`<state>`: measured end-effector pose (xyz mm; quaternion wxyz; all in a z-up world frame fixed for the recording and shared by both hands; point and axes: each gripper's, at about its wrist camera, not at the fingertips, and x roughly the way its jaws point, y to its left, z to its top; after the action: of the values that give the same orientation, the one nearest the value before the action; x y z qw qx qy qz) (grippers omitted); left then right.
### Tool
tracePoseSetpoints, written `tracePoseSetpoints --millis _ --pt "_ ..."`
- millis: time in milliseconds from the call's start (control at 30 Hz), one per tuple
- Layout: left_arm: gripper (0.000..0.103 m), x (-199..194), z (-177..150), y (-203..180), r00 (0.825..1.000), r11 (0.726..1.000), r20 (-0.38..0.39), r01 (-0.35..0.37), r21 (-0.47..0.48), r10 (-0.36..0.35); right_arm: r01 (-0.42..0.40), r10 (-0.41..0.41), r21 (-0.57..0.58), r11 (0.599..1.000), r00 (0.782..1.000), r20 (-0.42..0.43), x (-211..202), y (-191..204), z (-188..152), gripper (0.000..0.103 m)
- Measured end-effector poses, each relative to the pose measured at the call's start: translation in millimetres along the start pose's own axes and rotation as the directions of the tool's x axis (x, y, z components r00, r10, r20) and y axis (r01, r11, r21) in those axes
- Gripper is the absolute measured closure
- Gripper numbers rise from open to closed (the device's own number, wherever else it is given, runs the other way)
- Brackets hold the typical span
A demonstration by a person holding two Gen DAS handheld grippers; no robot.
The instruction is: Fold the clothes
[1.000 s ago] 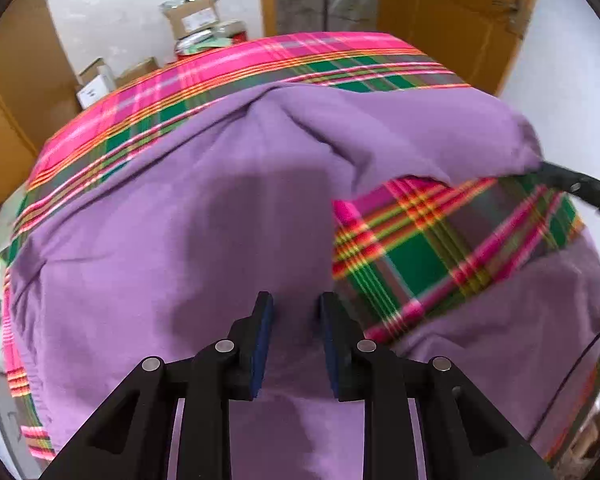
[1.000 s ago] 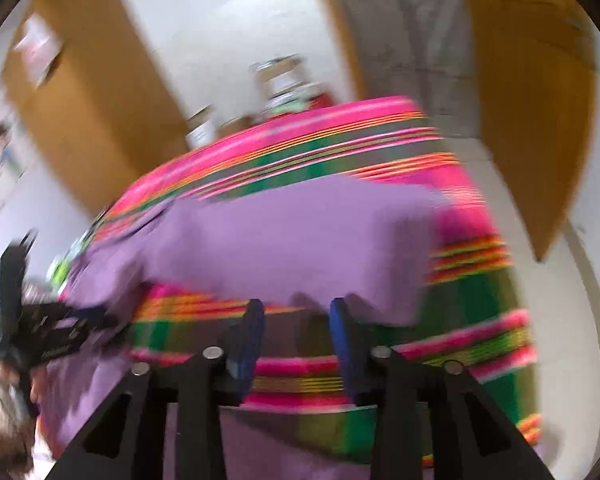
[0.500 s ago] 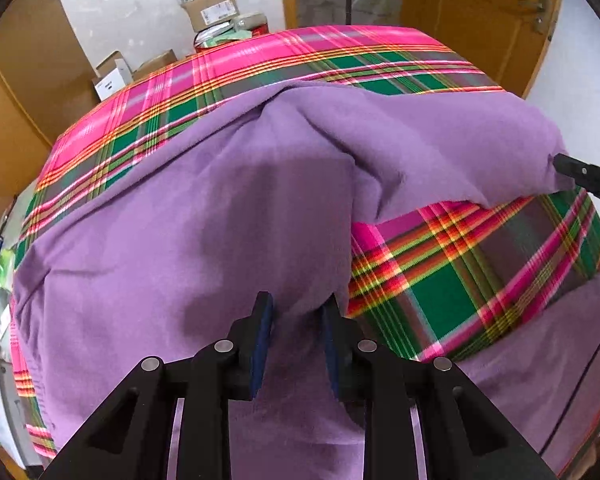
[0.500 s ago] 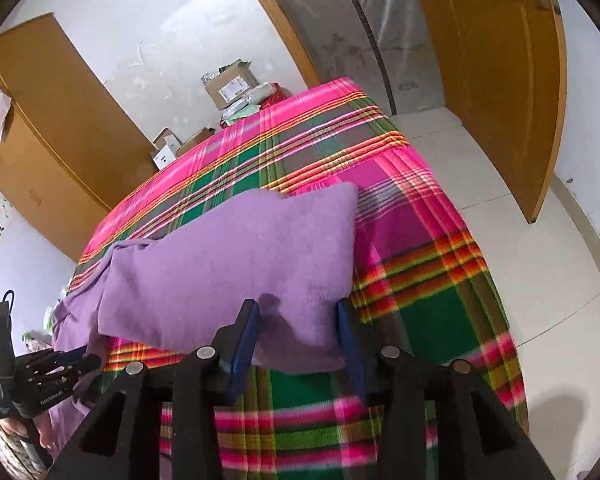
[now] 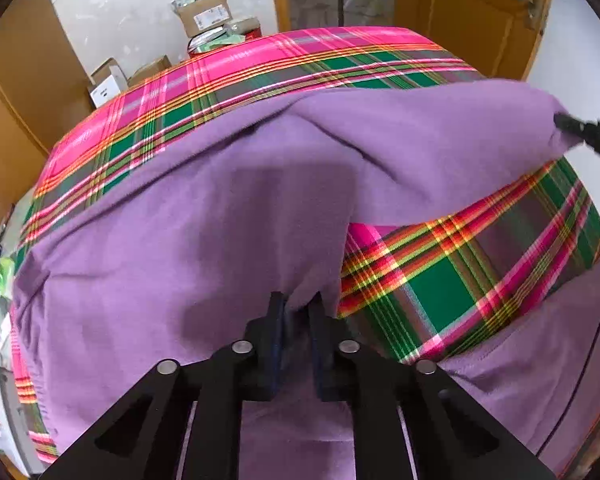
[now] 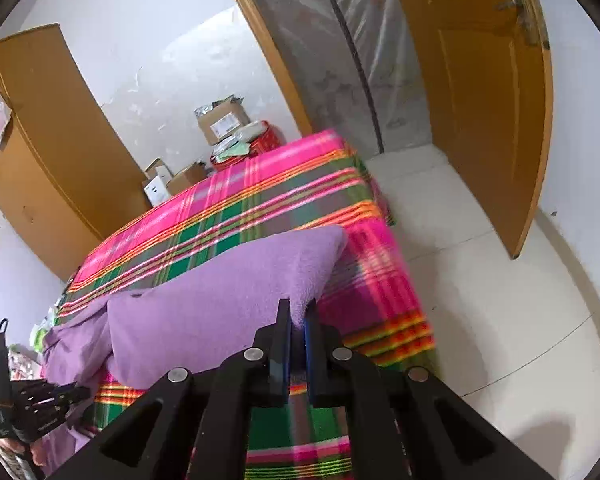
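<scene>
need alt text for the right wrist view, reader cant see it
The right gripper is shut on the end of a purple garment, its jaws having just closed on the fabric. The garment lies across a bed covered in a pink and green plaid sheet. Behind are cardboard boxes and an open wooden door.

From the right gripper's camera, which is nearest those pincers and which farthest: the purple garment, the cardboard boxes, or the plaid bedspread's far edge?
1. Purple garment, pinched in the right gripper.
2. Plaid bedspread's far edge, beyond the garment.
3. Cardboard boxes, against the back wall.
</scene>
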<state>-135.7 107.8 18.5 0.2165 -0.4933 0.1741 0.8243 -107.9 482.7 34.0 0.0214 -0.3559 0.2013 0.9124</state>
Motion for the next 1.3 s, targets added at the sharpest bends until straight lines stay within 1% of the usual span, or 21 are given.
tracePoseSetpoints --millis 100,200,333,467,533,633,767,933,1033,1067,1100,1133,1200,1300 --pt "0.096 -9.0 -2.6 2.5 1.0 1.0 0.013 0.017 0.01 -0.017 0.02 -0.02 -0.008 1.0 0.999 0.03 -7.8 -2.1 9.6 0.098" --pt "0.097 -19.8 -3.7 9.7 0.999 0.999 0.027 0.045 -0.008 -0.045 0.036 -0.036 -0.008 0.999 0.998 0.05 -12.2 -4.1 17.6 0.098" --pt "0.097 -30.0 -4.7 16.0 0.997 0.998 0.039 0.061 -0.018 -0.06 0.053 -0.053 -0.008 0.999 0.997 0.057 -17.1 -6.7 24.3 0.098" --pt "0.097 -36.6 -8.6 15.3 0.995 0.996 0.045 0.093 -0.014 -0.092 0.082 -0.081 -0.012 0.997 0.995 0.057 -17.5 -10.7 24.8 0.098" --pt "0.097 -37.7 -12.0 13.0 0.992 0.993 0.036 0.119 -0.005 -0.119 0.118 -0.117 -0.022 0.993 0.992 0.044 -13.0 -14.3 22.3 0.098" --pt "0.097 -34.4 -19.5 5.8 0.992 0.992 0.009 0.124 0.029 -0.124 0.157 -0.157 -0.035 0.987 0.988 0.008 -3.8 -20.2 15.7 0.098" --pt "0.097 -27.4 -24.1 -0.1 0.992 0.991 -0.022 0.127 0.047 -0.126 0.172 -0.172 -0.048 0.984 0.985 -0.003 3.0 -23.2 7.7 0.098" --pt "0.097 -20.3 -25.6 -2.5 0.991 0.99 -0.057 0.124 0.062 -0.121 0.175 -0.176 -0.032 0.984 0.984 -0.025 9.0 -25.8 6.3 0.098" --pt "0.096 -22.7 -25.7 -2.7 0.989 0.988 -0.053 0.139 0.067 -0.135 0.173 -0.173 -0.027 0.985 0.985 -0.023 8.6 -25.1 5.6 0.097" --pt "0.091 -25.9 -25.7 -2.5 0.987 0.985 -0.045 0.159 0.068 -0.156 0.17 -0.171 -0.024 0.985 0.985 -0.022 8.0 -24.9 5.6 0.097" --pt "0.082 -29.6 -25.6 -2.5 0.983 0.981 -0.036 0.181 0.071 -0.179 0.168 -0.168 -0.022 0.986 0.986 -0.019 6.8 -24.1 5.6 0.097" --pt "0.08 -34.0 -25.5 -2.8 0.979 0.976 -0.027 0.206 0.073 -0.204 0.165 -0.165 -0.022 0.986 0.986 -0.016 5.2 -23.1 5.8 0.097" --pt "0.078 -38.2 -23.1 -2.9 0.974 0.971 -0.008 0.226 0.07 -0.227 0.16 -0.16 -0.035 0.986 0.987 0.004 0.5 -18.5 6.0 0.098" --pt "0.078 -41.8 -17.4 -4.0 0.969 0.968 0.019 0.245 0.058 -0.247 0.125 -0.12 -0.087 0.988 0.991 0.06 -12.4 -1.4 7.0 0.098"
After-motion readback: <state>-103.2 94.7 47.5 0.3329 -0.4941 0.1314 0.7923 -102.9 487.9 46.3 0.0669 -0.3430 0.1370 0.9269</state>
